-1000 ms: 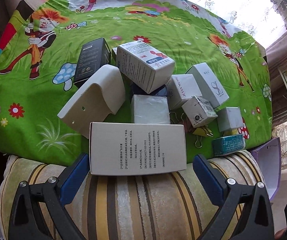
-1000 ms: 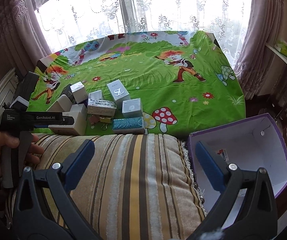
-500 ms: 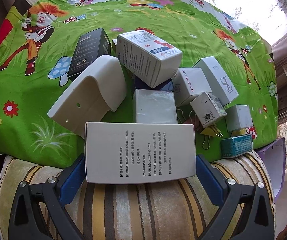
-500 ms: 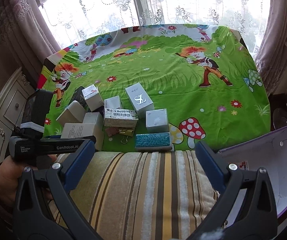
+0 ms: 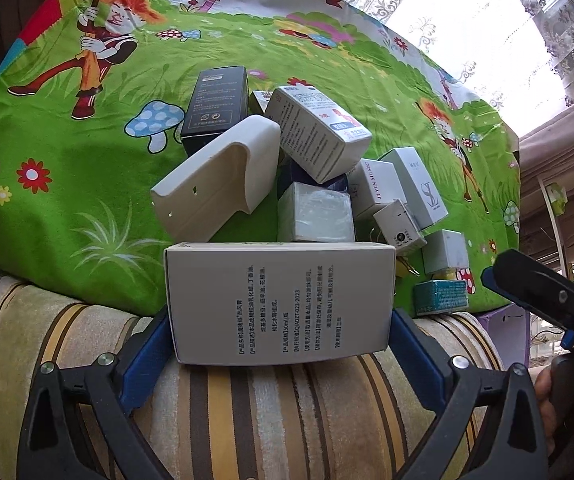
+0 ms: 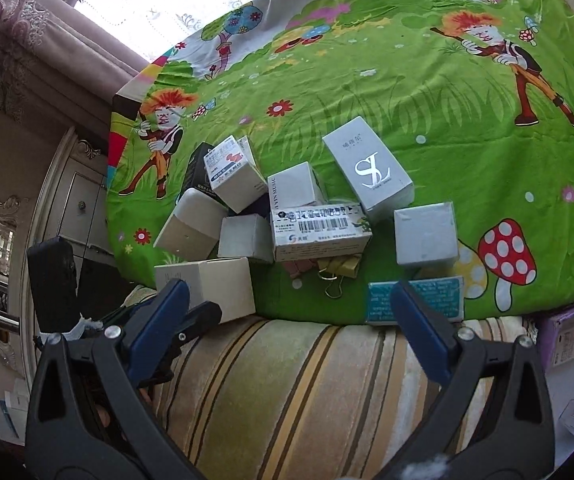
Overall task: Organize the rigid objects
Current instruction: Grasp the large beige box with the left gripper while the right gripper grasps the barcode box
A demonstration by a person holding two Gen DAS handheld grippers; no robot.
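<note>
Nearly all boxes are lying heaped on the green cloth (image 5: 67, 184); sorting is barely starting. Left gripper (image 5: 279, 344), spread, is bracketing the printed box (image 5: 279, 300) at the cloth's near edge. Right gripper (image 6: 287, 316), spread and empty, is nearing the teal box (image 6: 439, 296).

A white box (image 5: 377, 188) reads "JI YIN MUSIC"; a taller one (image 6: 369, 168) bears "SL".
</note>
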